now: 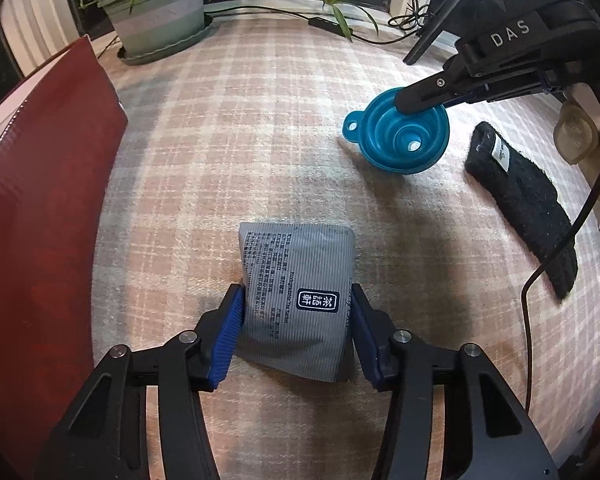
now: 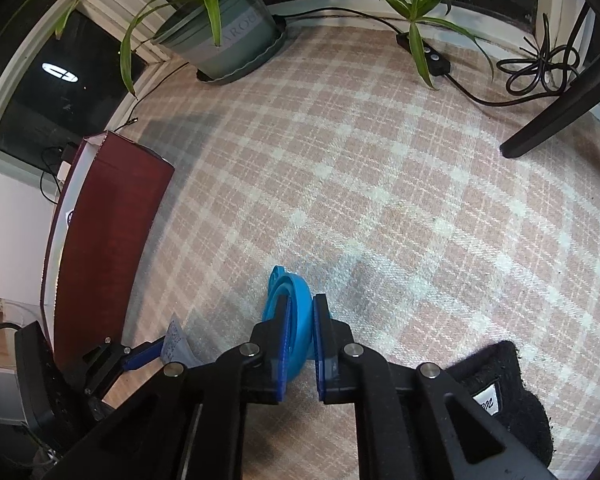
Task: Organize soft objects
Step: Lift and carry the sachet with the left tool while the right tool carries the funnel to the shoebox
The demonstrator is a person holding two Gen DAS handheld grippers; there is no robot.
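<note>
Left gripper (image 1: 298, 320) straddling grey tea sachet (image 1: 298, 300): light, crinkly, best pinched mid-sides. Right gripper (image 2: 300, 344) clamped on squashy blue collapsible funnel (image 2: 296, 320) rim.

Both wrist views look steeply down, close over the plaid cloth (image 1: 284, 128); both face the plant pot (image 2: 224, 40), sharing funnel (image 1: 404, 136) and red box (image 2: 108, 240).

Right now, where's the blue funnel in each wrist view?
Left wrist view: blue funnel upper right, on the plaid cloth, right tongs pinching its rim.
Right wrist view: the funnel sits low at centre, edge-on, clamped between the tongs.
Shared landmark: the dark red box along the left edge of both.
</note>
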